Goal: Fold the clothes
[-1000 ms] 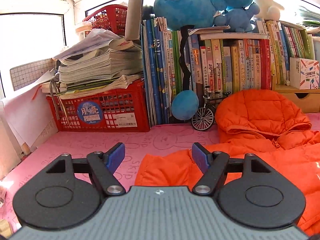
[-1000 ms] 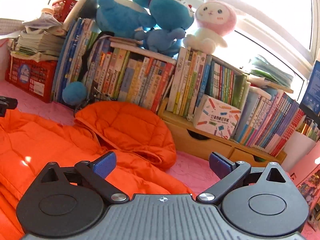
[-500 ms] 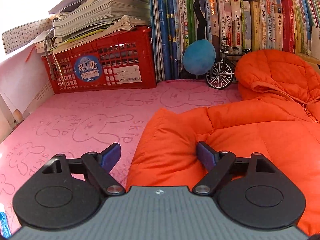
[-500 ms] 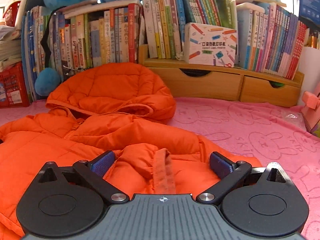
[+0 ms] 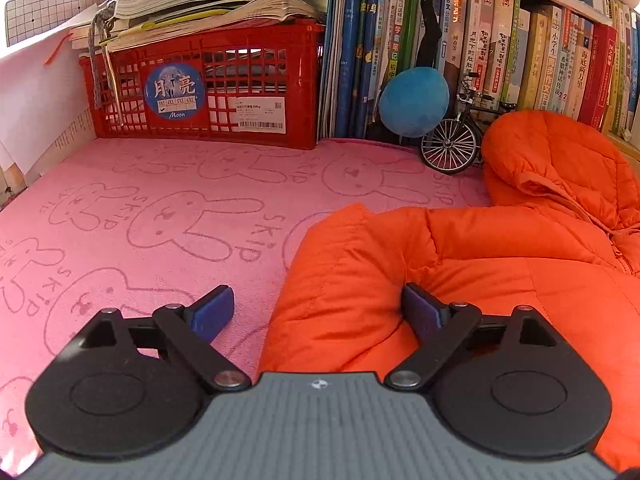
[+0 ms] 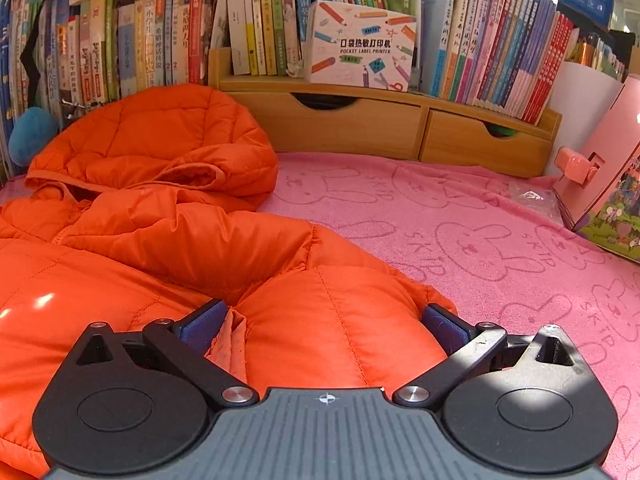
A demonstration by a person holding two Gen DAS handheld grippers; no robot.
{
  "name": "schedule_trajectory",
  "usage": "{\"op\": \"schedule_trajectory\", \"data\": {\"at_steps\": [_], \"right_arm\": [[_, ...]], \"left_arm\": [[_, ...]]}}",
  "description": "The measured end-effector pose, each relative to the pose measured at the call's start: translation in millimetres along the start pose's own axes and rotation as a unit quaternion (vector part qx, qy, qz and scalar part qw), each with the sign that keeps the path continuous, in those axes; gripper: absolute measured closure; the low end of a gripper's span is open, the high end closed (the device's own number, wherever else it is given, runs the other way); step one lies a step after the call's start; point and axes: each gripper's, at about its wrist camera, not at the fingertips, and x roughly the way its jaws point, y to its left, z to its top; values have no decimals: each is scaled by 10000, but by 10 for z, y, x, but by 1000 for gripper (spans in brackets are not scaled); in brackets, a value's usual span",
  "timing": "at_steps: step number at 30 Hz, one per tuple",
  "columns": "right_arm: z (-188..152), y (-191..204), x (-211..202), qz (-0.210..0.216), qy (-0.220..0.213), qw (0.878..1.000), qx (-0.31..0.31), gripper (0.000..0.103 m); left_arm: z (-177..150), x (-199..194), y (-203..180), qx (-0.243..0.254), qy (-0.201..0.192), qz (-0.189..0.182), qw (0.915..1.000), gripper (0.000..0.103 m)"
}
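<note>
At the bottom of the left wrist view we see our left hand-held gripper (image 5: 316,312) with its jaws opening wide; the blue pad on the left of the frame stands over bare pink towel, the pad on the right sits against the orange fabric, and the folded end of a sleeve lies between them without being pinched. At the bottom of the right wrist view our right hand-held gripper (image 6: 320,320) also stands wide, straddling a puffy bulge of the other sleeve; its pads look to be beside the fabric, not squeezing it.

The thing we work on is the orange quilted down jacket with a hood (image 6: 160,240), spread on the pink rabbit-print towel covering the worktop (image 5: 160,216), filling the left and centre of the right view and the right half of the left view. We judge it light, soft and springy, with a slick shiny shell that could slide out of a shallow pinch. We would take hold deep on each sleeve near the cuff, gathering both layers.

Further up the frame the hood (image 5: 560,160) lies against the row of upright books (image 6: 280,12), with a red plastic crate (image 5: 208,88) at upper left.
</note>
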Motion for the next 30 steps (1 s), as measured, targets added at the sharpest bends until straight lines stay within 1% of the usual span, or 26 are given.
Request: {"op": "schedule_trajectory", "data": {"at_steps": [1, 3, 4, 5, 6, 7, 9, 11, 12, 13, 14, 15, 16, 17, 20, 24, 26, 30], "right_arm": [[-2, -19, -9, 36, -17, 10000, 51, 0], [-13, -80, -60, 115, -97, 9997, 209, 1], [-26, -136, -121, 160, -183, 9991, 346, 2], [-52, -200, -205, 182, -284, 9980, 529, 2], [-87, -267, -312, 224, -401, 9963, 732, 3], [-118, -315, -402, 320, -484, 9946, 866, 3], [-143, -257, -568, 570, -528, 9941, 763, 3], [-170, -130, -730, 759, -574, 9942, 493, 3], [-193, -24, -805, 787, -616, 9947, 251, 7], [-221, 81, -873, 834, -659, 9943, 2, 16], [-254, 167, -924, 858, -672, 9938, -219, 21], [-286, 243, -968, 864, -669, 9931, -423, 31], [-313, 272, -989, 857, -643, 9929, -524, 34], [-338, 276, -998, 844, -604, 9930, -571, 34], [-388, 137, -936, 716, -458, 9953, -456, 35], [-460, -46, -860, 659, -339, 9967, -333, 33], [-512, -74, -842, 650, -330, 9967, -364, 33], [-573, -5, -824, 522, -359, 9966, -527, 32]], "left_arm": [[3, -26, -53, 190, -64, 128, 9997, 10], [2, -165, -160, 670, -373, 548, 9956, 14], [-11, -285, -184, 791, -572, 730, 9925, 15], [-30, -414, -180, 808, -753, 766, 9909, 15], [-52, -567, -153, 750, -944, 624, 9907, 15], [-72, -723, -128, 672, -1100, 397, 9909, 15], [-106, -961, -120, 598, -1273, 41, 9900, 15], [-155, -1114, -190, 740, -1373, -72, 9877, 15], [-188, -1151, -247, 900, -1392, -76, 9861, 15], [-226, -1170, -300, 1083, -1411, -51, 9840, 15], [-267, -1165, -340, 1274, -1431, 18, 9815, 15], [-309, -1131, -362, 1446, -1444, 160, 9788, 15], [-352, -1074, -375, 1616, -1445, 358, 9756, 15], [-386, -1015, -358, 1708, -1411, 531, 9737, 15], [-450, -826, -208, 1726, -1184, 940, 9733, 15], [-413, -670, 41, 1324, -838, 1086, 9817, 14], [-388, -600, 110, 1211, -682, 1212, 9828, 14], [-363, -492, 222, 960, -323, 1348, 9857, 14]]}}
